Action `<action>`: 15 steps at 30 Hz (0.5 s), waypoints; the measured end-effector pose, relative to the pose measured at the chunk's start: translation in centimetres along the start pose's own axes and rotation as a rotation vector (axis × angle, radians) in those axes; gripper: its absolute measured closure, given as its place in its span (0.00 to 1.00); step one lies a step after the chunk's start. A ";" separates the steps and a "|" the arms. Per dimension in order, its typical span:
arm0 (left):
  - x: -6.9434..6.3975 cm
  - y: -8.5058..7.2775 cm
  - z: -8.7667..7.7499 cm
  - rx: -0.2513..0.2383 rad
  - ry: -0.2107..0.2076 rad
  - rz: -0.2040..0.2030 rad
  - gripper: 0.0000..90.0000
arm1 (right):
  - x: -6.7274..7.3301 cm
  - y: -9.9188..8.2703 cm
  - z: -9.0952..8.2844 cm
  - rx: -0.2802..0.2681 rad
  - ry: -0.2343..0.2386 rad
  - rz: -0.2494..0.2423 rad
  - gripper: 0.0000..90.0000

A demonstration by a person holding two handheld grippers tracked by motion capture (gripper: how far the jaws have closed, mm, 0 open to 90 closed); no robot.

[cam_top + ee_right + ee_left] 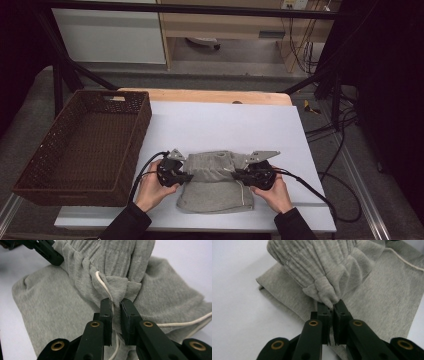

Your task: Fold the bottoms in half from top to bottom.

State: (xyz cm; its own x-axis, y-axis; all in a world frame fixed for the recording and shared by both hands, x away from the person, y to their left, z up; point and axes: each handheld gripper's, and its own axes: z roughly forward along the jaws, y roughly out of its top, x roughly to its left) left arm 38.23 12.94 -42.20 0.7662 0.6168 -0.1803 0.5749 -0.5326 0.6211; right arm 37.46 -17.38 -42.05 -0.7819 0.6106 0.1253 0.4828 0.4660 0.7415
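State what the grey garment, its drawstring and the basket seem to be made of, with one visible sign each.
Grey garment: soft knit, probably cotton jersey; matte, ribbed gathers. Drawstring: off-white cord, likely cotton; round, matte. Basket: dark brown woven wicker or rattan look-alike; lattice weave shows.

Grey floor (350, 165), white cabinet (110, 35), dark surroundings.

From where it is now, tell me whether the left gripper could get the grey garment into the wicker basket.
Probably yes: the left gripper is shut on the garment, the basket lies open beside it, but the right gripper grips too.
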 end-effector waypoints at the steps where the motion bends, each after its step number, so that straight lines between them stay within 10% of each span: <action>1: 0.0 -0.1 0.1 -0.004 -0.002 -0.004 0.95 | 0.0 -0.1 0.1 0.005 0.002 0.004 0.90; 15: -0.1 -0.6 -0.5 -0.007 -0.002 -0.020 0.86 | 0.3 -1.1 0.7 -0.003 0.004 0.002 0.90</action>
State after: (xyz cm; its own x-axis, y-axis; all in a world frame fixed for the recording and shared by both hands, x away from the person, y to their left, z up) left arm 37.67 13.49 -42.12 0.7551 0.6263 -0.1938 0.5879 -0.5161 0.6230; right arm 36.97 -17.23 -43.26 -0.7825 0.6089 0.1300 0.4833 0.4625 0.7433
